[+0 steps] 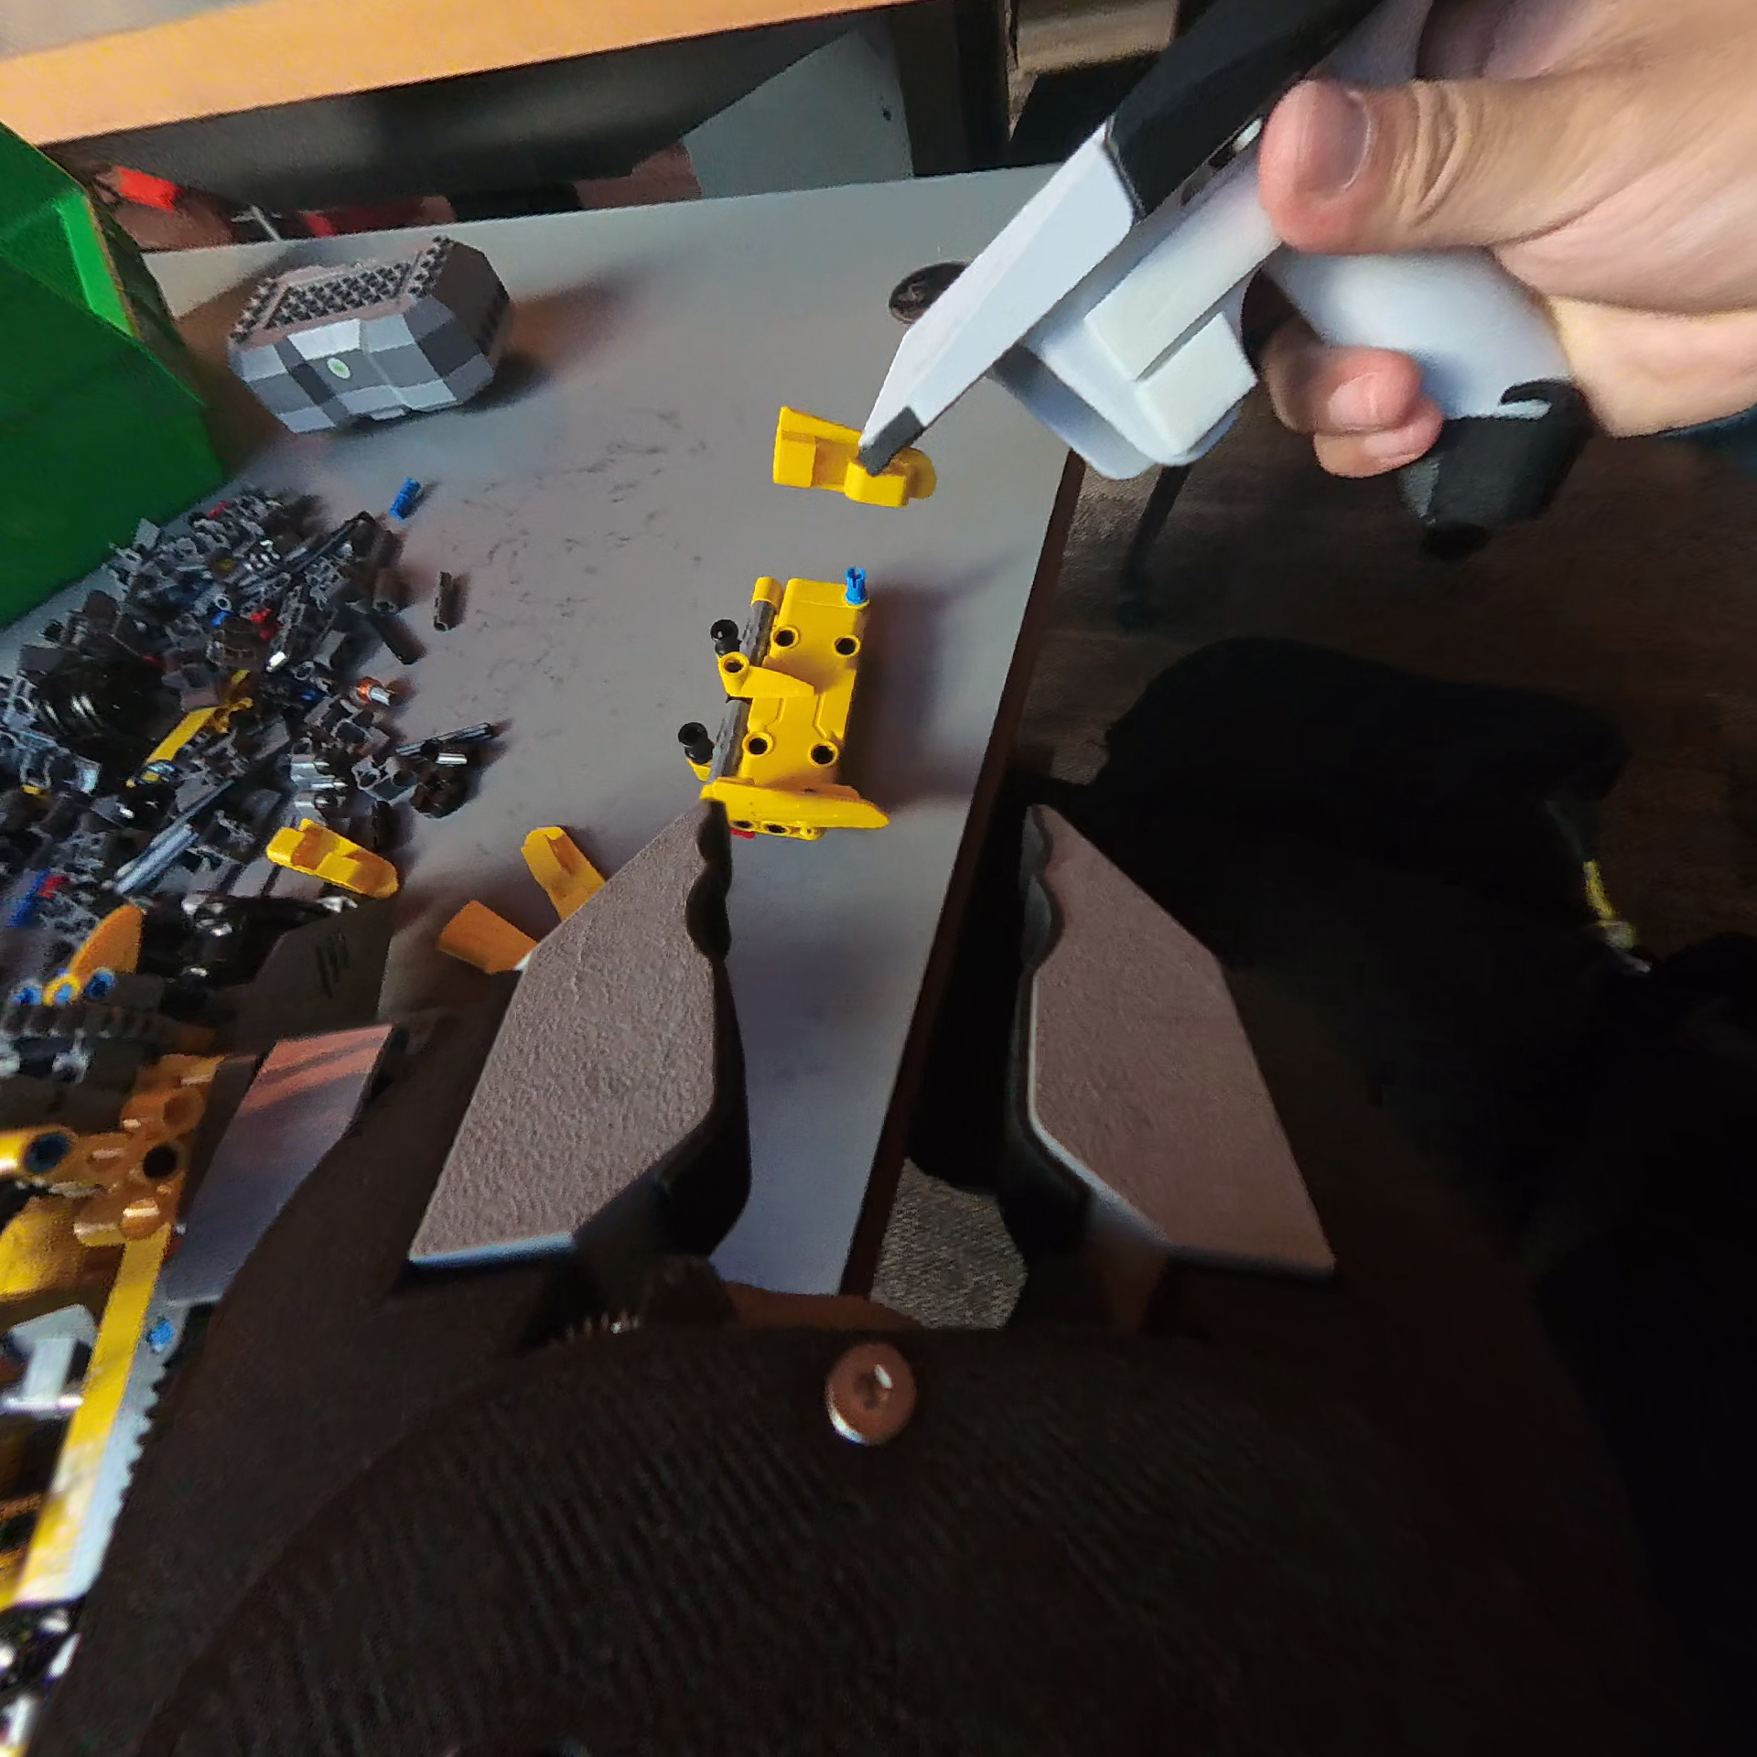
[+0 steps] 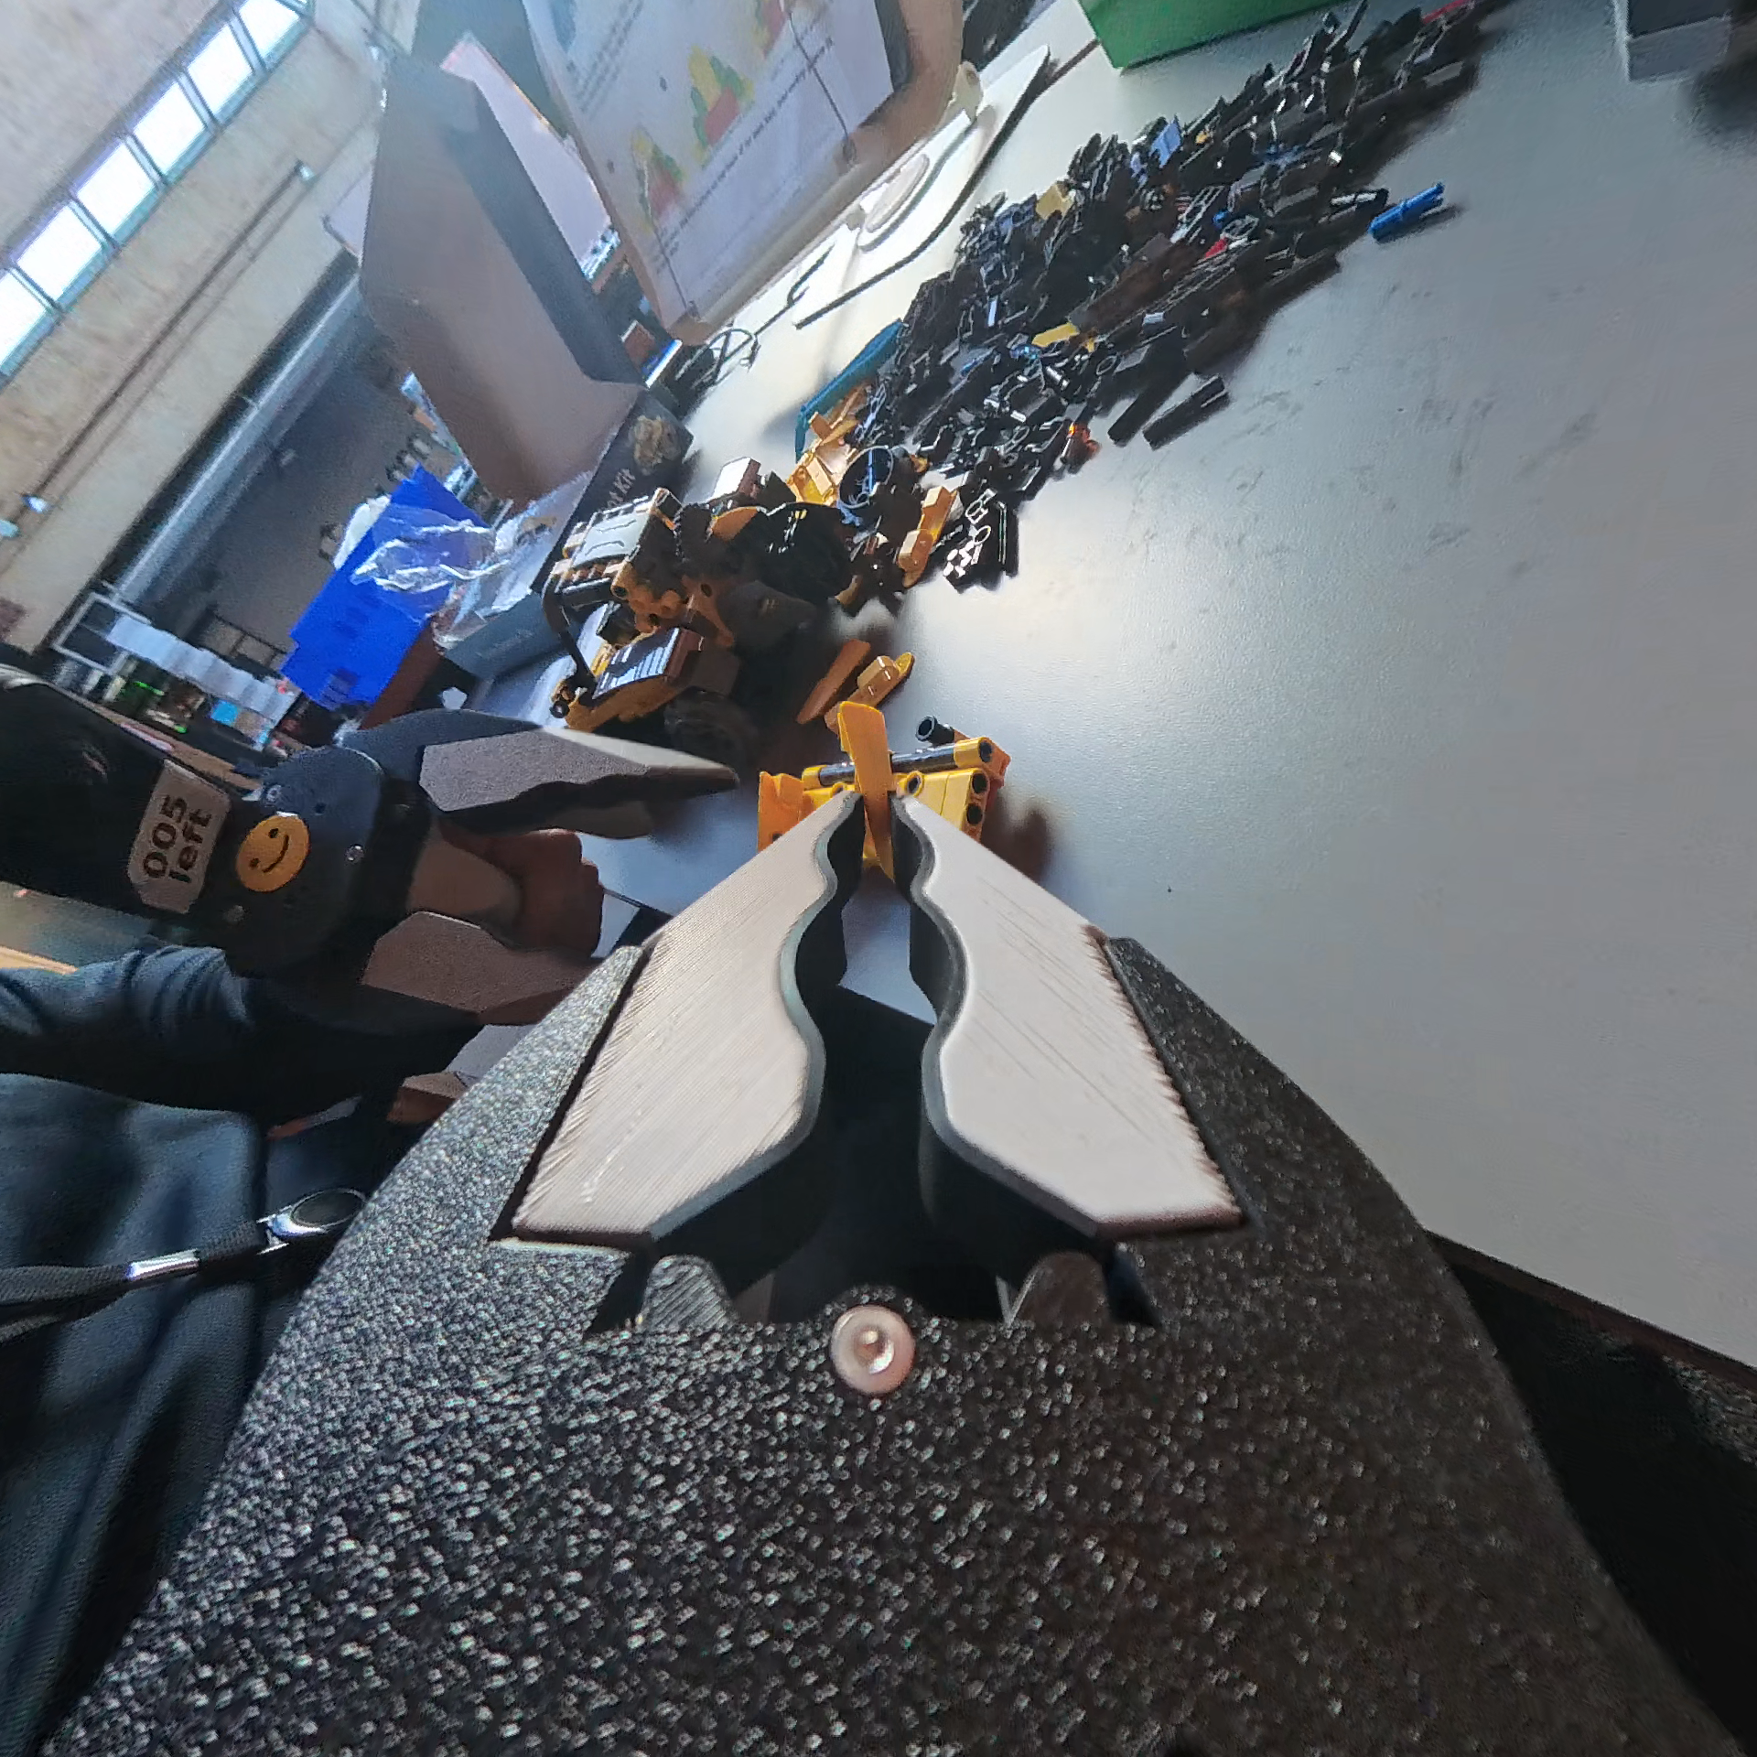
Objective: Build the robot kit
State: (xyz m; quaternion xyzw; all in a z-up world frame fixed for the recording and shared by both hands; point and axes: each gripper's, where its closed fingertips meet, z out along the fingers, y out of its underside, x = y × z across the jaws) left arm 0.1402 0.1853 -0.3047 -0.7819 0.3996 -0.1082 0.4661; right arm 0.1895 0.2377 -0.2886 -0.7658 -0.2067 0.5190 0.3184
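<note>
yellow panel piece sits pinched between your right gripper fingertips, edge-on in the right wrist view, so its shape is hard to read there. in the left wrist view the same piece shows under that gripper's tips, held just above or on the grey table; contact with the table can't be told.

writing: your left gripper carries a tan label and a yellow smiley sticker on its black body. a dark box behind the models has print on its side. a poster with coloured graphics stands at the back, text too blurred to matter.

left gripper jaws stand wide, nothing between them, right finger hanging past the table edge. its left fingertip sits near the yellow sub-assembly, which has a blue pin and black pins sticking out.

around: loose pile of dark bricks well left, three small yellow pieces beside it, a grey studded block far back, a green box cut off at the left edge. partly built yellow-black vehicle sits behind the sub-assembly in the right wrist view. your hand covers the right gripper's handle.
</note>
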